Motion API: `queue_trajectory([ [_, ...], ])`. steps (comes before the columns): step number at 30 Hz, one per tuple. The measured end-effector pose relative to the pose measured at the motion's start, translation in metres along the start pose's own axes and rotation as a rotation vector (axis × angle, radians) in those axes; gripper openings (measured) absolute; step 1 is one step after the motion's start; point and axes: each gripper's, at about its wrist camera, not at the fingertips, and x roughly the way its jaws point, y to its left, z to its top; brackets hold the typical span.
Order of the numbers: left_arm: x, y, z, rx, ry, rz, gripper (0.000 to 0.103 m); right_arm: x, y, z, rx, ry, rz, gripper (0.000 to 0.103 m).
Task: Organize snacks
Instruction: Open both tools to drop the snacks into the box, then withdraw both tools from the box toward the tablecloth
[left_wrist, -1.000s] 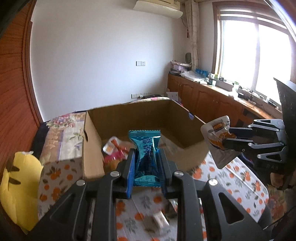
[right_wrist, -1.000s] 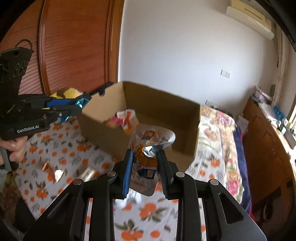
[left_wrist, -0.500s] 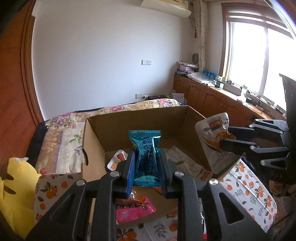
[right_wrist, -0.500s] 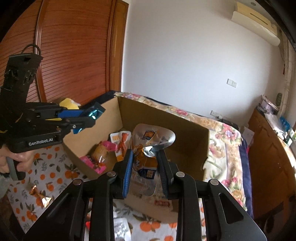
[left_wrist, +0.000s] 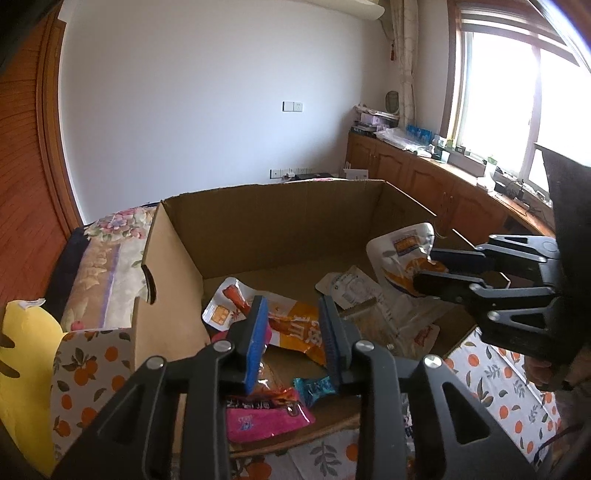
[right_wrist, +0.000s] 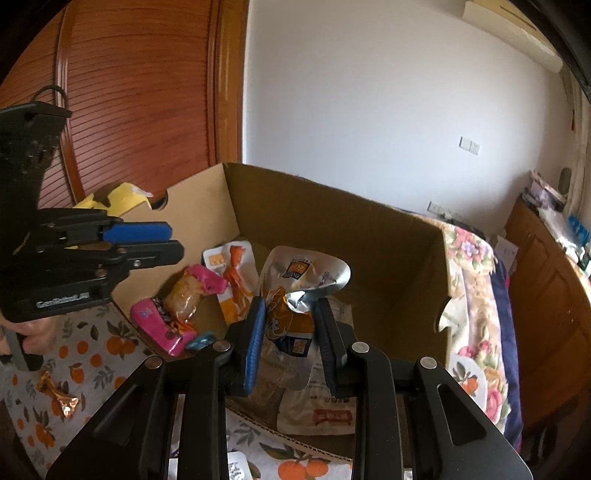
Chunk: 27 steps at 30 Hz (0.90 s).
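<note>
In the left wrist view the left gripper (left_wrist: 293, 334) fills the bottom of the frame, hanging over the near edge of an open cardboard box (left_wrist: 280, 225); its jaws are opening and nothing sits between the pads. Just below them, on the box floor at lower centre, lies a small teal packet (left_wrist: 314, 388), next to a pink packet (left_wrist: 264, 421) and an orange packet (left_wrist: 295, 330). At the right of the same frame the right gripper (left_wrist: 424, 267) reaches in over the box rim, its jaws clamped on a silver pouch (left_wrist: 400, 254) with an orange print. The right wrist view shows that pouch (right_wrist: 295, 295) upright between the pads at centre, crumpled at the top, above the box interior (right_wrist: 332, 236). A white packet with a red label (right_wrist: 325, 410) lies on the box floor beneath it. At the lower left of that frame, a gold-wrapped candy (right_wrist: 59, 395) lies outside the box on an orange-patterned cloth (right_wrist: 92, 354).
</note>
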Motion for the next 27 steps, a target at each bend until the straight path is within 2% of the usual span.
queue_trajectory([
  [7,-0.017,-0.005,-0.014,0.023,0.016,-0.001,0.033,0.004,0.001,-0.007,0.014,0.017,-0.011,0.028],
  [9,-0.025,-0.004,-0.02,0.022,0.022,-0.002,0.034,0.005,0.001,-0.007,0.027,0.021,-0.022,0.034],
  [11,-0.034,-0.001,-0.024,0.014,0.01,0.002,0.035,0.004,0.002,-0.007,0.038,0.012,-0.005,0.034],
  [18,-0.073,0.002,-0.033,0.023,-0.006,0.024,0.037,-0.039,0.014,-0.011,0.059,-0.045,0.001,0.035],
  [25,-0.107,0.004,-0.055,0.034,0.003,0.021,0.043,-0.081,0.036,-0.025,0.068,-0.063,0.011,0.044],
  [27,-0.114,0.003,-0.064,0.033,0.013,0.012,0.045,-0.089,0.041,-0.034,0.079,-0.061,0.016,0.05],
])
